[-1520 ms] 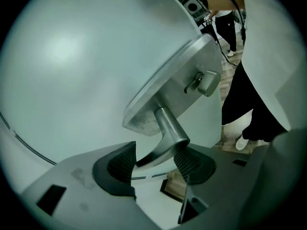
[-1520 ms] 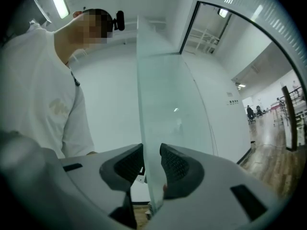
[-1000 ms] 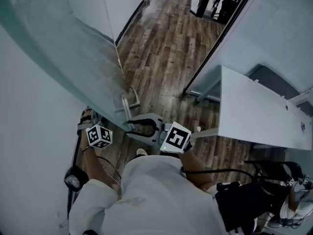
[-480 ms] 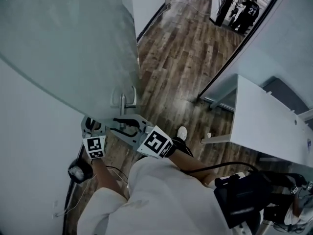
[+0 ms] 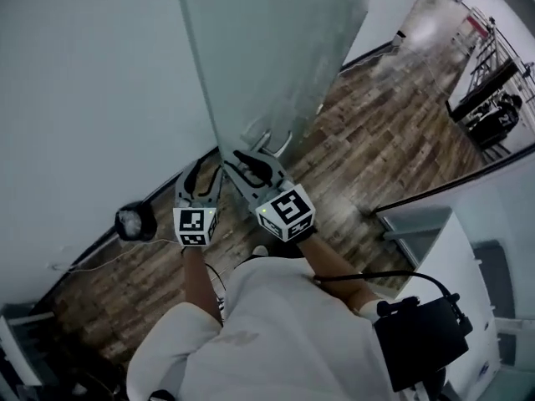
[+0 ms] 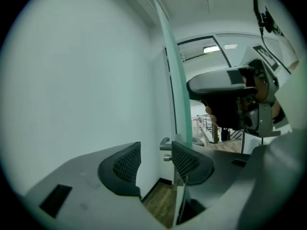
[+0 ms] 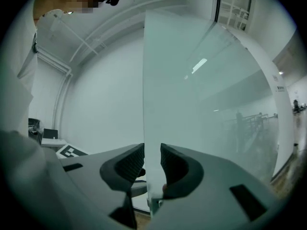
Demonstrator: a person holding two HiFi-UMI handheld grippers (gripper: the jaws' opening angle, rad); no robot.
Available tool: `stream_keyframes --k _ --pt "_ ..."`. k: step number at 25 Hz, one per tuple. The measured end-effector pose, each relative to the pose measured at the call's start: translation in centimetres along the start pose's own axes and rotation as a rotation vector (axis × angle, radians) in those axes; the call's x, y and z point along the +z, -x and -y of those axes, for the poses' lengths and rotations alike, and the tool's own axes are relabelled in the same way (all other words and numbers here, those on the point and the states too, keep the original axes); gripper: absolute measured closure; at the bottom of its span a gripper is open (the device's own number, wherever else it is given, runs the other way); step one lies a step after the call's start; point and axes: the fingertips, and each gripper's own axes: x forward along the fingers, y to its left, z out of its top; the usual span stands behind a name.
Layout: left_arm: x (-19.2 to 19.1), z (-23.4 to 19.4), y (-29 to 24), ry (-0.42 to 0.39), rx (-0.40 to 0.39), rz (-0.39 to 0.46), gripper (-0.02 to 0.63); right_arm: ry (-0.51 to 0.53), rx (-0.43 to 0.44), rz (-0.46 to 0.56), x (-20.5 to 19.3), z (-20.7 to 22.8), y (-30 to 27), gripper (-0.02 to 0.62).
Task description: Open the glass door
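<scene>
The glass door (image 7: 201, 104) stands swung open. The right tool (image 7: 152, 164), its jaws just narrowed, clamps the door's free edge to steer it. The left tool (image 6: 156, 159), also just narrowed, gapes empty beside the lever handle (image 6: 165, 143).

Door (image 5: 276, 57): frosted pale-green glass. Floor (image 5: 376, 140): brown wood planks. Wall (image 5: 92, 82): white. Cubes (image 5: 287, 212): black-and-white square markers. Jaw pads (image 6: 125, 164): dark grey, cross-hatched. Shirt (image 5: 267, 341): white.
</scene>
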Motion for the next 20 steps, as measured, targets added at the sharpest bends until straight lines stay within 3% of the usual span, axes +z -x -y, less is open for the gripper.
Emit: stream_keyframes --k 3,5,9,20 --pt "0.4 -2.2 2.9 0.036 0.071 0.017 0.425 0.012 -0.002 0.006 0.6 -1.1 -2.5 0.492" --pt "0.4 -4.0 3.8 0.068 0.127 0.029 0.479 -0.007 -0.017 -0.003 0.4 -0.5 -4.8 0.555" --pt "0.0 -7.6 2.2 0.099 0.237 0.034 0.577 -0.042 0.053 0.001 -0.1 2.1 -10.5 0.570" --pt "2.0 -15.6 0.6 0.100 0.463 0.037 0.586 -0.027 0.192 0.011 0.7 3.4 -21.2 0.591"
